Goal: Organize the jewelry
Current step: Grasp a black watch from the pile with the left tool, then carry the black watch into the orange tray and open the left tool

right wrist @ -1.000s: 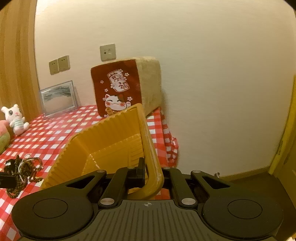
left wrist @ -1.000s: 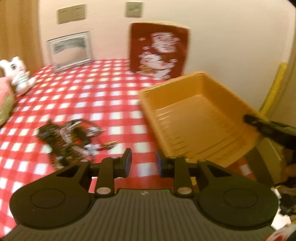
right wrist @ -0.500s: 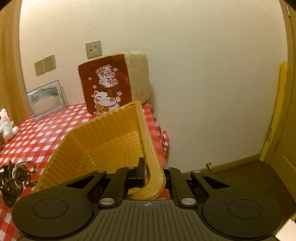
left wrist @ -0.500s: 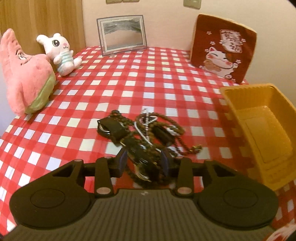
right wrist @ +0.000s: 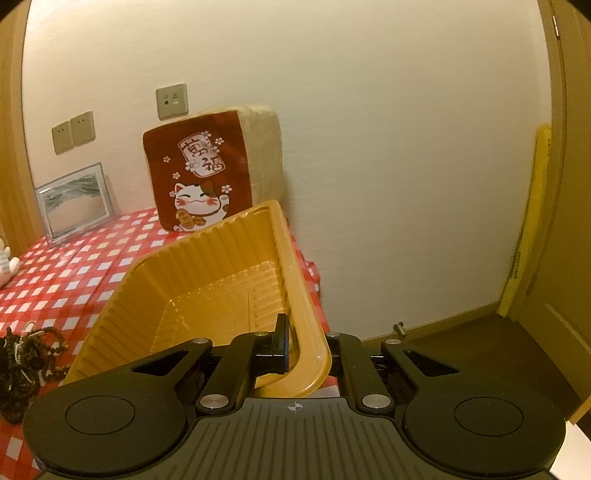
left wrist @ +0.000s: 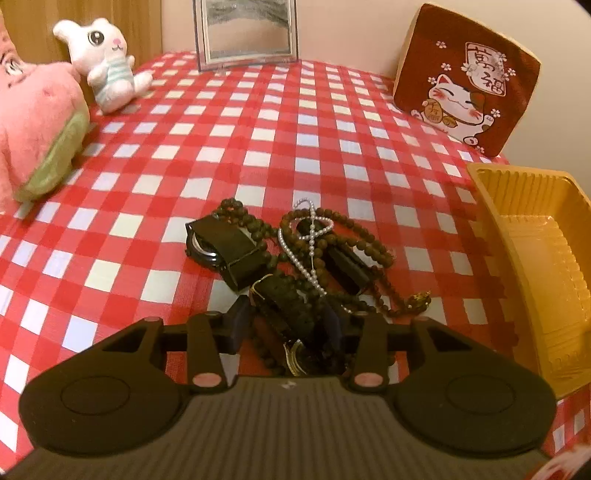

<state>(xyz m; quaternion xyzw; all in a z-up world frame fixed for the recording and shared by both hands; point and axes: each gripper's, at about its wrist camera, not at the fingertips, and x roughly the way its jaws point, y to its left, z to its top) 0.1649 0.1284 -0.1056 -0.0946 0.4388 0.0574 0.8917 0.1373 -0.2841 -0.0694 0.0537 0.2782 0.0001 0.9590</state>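
A tangled pile of jewelry (left wrist: 295,258) lies on the red checked tablecloth: brown bead strands, a white pearl strand (left wrist: 310,243) and black watches (left wrist: 225,247). My left gripper (left wrist: 286,325) is open, low over the pile's near end, a finger on each side of a beaded piece. The pile also shows at the left edge of the right wrist view (right wrist: 22,365). My right gripper (right wrist: 306,347) is shut on the near rim of the yellow plastic tray (right wrist: 207,295), which is tilted. The tray also shows in the left wrist view (left wrist: 532,258).
A red lucky-cat cushion (left wrist: 469,77) and a framed picture (left wrist: 245,33) stand at the back by the wall. A white rabbit plush (left wrist: 107,62) and a pink plush (left wrist: 40,122) sit at the left. The table edge lies just right of the tray.
My left gripper has swung left from the tray and come down over the jewelry pile, fingers now straddling its near end. The right gripper has kept hold of the tray, shifting slightly.
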